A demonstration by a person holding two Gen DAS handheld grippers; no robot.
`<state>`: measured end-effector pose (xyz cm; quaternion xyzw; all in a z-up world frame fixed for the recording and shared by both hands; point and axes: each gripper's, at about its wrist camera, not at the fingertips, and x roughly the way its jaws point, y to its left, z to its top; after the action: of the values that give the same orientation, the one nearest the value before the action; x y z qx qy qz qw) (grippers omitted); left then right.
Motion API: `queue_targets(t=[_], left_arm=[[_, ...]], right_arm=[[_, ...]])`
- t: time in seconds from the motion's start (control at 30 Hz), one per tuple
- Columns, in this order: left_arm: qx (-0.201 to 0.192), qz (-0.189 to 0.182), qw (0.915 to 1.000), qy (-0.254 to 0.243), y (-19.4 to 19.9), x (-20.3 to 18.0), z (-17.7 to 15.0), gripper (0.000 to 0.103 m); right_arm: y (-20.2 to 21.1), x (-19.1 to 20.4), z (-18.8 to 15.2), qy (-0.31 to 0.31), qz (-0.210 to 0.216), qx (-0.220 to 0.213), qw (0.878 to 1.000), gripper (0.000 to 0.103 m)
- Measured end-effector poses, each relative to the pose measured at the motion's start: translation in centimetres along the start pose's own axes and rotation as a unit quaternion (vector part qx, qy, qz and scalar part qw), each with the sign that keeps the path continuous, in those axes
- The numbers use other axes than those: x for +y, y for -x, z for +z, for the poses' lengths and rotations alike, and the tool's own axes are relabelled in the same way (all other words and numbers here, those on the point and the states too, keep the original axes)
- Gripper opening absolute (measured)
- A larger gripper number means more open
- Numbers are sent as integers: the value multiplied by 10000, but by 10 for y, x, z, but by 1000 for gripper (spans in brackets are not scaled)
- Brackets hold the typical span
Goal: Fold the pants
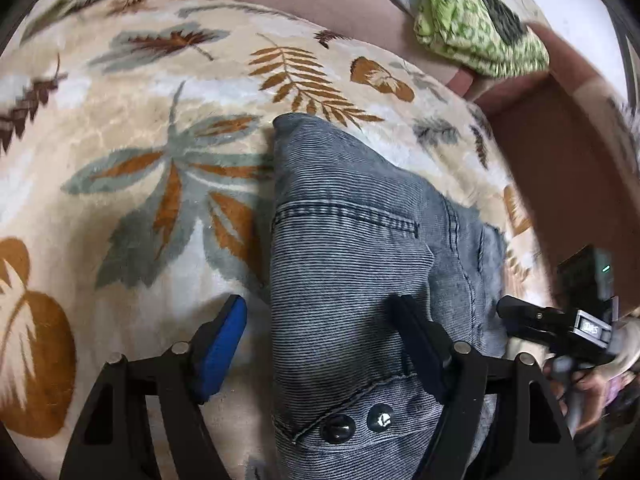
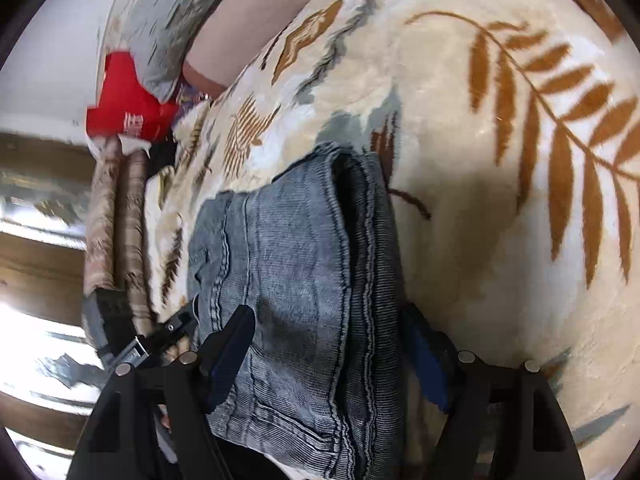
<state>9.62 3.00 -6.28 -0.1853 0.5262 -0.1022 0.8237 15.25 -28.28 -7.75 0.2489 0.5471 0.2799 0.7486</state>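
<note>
Denim pants (image 1: 352,248); only right wrist shows red bag (image 2: 128,108).

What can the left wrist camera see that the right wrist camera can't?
Only the left wrist view shows the green patterned cloth and two metal rivets on the denim. Only the right wrist view shows a red bag and the stacked folded edges of the pants. Both show the gray-blue pants on the leaf-print blanket, with open tongs: left tongs, right tongs.
</note>
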Motion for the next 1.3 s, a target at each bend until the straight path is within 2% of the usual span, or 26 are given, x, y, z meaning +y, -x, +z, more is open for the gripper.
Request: queue_targets(t=[0.03, 0.07, 0.1, 0.13, 0.23, 0.53, 0.7, 0.87, 1.1, 1.3], left_arm=[[70, -49, 9999, -66, -1, -3, 0, 47], [-1, 107, 9999, -123, 2, -7, 0, 38], [-38, 183, 9996, -200, 4, -10, -1, 28], [-65, 221, 9994, -262, 7, -12, -1, 25], [-135, 219, 9991, -329, 16, -14, -3, 19], [-807, 383, 9923, -853, 64, -42, -6, 17], [-1182, 474, 9875, -926, 92, -44, 11, 17], [-1394, 638, 9838, -929, 106, -39, 36, 17], [-1521, 823, 9811, -869, 109, -17, 72, 17], [-1391, 890, 9829, -810, 91, 5, 88, 17]], right_arm=[[-1, 3, -1, 80, -77, 6, 9999, 67], [-2, 7, -2, 162, -200, 22, 9997, 57], [-1, 8, -3, 220, -387, 30, 9990, 41], [0, 8, -4, 227, -437, 13, 9988, 29], [7, 17, -6, 344, -520, -71, 9980, 20], [37, 68, -13, 862, -448, -524, 9939, 16], [51, 102, -2, 1140, -336, -765, 9900, 16], [55, 138, 19, 1400, -291, -940, 9852, 16], [33, 174, 49, 1609, -337, -937, 9819, 16], [1, 174, 70, 1493, -321, -831, 9848, 16]])
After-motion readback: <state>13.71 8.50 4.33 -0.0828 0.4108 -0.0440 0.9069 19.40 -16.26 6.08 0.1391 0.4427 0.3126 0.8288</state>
